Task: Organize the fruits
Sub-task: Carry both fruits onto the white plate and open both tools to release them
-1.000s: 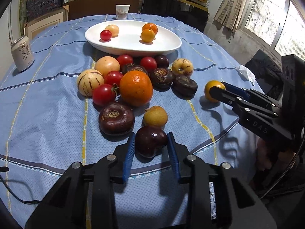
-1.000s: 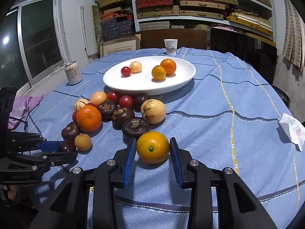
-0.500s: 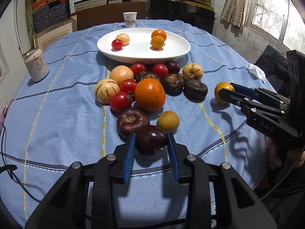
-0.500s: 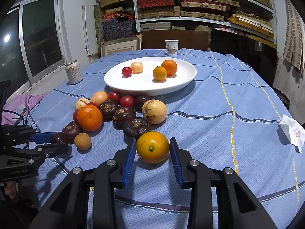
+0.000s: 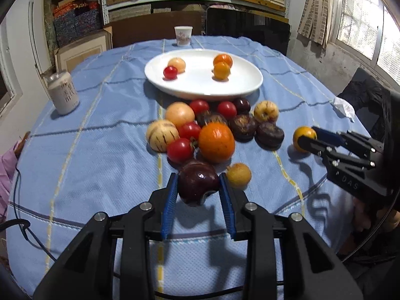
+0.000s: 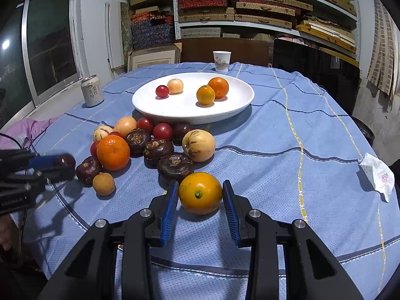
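Dark plum (image 5: 197, 183) clamped in left gripper (image 5: 198, 195), held near white plate (image 5: 250, 88). Yellow orange (image 6: 200, 192) clamped in right gripper (image 6: 200, 197). Both judged smooth, bruisable; grip kept at widest part.

Right gripper (image 6: 200, 203) fingers (image 6: 170, 207) clamp a yellow-orange citrus (image 6: 200, 193) resting on the blue tablecloth (image 6: 287, 175)

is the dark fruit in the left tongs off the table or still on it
Off the table. The dark fruit sits clamped between the left tongs' blue pads, with its shadow on the cloth below it.
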The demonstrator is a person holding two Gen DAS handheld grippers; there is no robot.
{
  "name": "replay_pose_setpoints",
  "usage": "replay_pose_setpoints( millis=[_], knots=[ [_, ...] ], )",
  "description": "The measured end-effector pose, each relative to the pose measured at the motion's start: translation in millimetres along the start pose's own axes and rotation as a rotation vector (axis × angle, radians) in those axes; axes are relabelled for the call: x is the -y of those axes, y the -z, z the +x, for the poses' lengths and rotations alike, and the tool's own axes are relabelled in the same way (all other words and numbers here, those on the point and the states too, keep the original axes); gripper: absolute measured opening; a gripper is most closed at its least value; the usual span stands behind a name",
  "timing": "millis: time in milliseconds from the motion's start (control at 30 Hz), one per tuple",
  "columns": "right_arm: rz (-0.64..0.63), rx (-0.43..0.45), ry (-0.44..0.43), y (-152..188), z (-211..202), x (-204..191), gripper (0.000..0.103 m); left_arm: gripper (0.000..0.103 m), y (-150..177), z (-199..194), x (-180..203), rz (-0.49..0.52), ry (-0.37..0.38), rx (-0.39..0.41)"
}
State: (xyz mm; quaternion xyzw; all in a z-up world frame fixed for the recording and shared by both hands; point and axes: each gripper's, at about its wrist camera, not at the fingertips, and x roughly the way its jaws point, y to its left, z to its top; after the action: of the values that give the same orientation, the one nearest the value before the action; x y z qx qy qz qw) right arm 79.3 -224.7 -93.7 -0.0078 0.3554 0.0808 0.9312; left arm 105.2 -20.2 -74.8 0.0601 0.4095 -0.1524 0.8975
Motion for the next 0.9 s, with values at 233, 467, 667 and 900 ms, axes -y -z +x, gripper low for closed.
replay_pose_setpoints(
  millis=[233, 467, 667, 900],
  knots=[
    [-0.045, 0.101, -0.008, -46, -34, -3, 0.036, 0.032, -44, -22, -8, 0.009, -0.027, 0.096],
    [-0.072, 0.152, 0.024, -89, -44, 6, 0.036, 0.032, -84, -34, -12, 0.024, -0.062, 0.167],
    [-0.079, 0.163, 0.032, -107, -41, 13, 0.036, 0.032, -102, -25, -18, 0.022, -0.071, 0.166],
    [-0.07, 0.124, 0.024, -136, -5, 23, 0.036, 0.032, -140, 8, -28, 0.017, -0.057, 0.142]
  ],
)
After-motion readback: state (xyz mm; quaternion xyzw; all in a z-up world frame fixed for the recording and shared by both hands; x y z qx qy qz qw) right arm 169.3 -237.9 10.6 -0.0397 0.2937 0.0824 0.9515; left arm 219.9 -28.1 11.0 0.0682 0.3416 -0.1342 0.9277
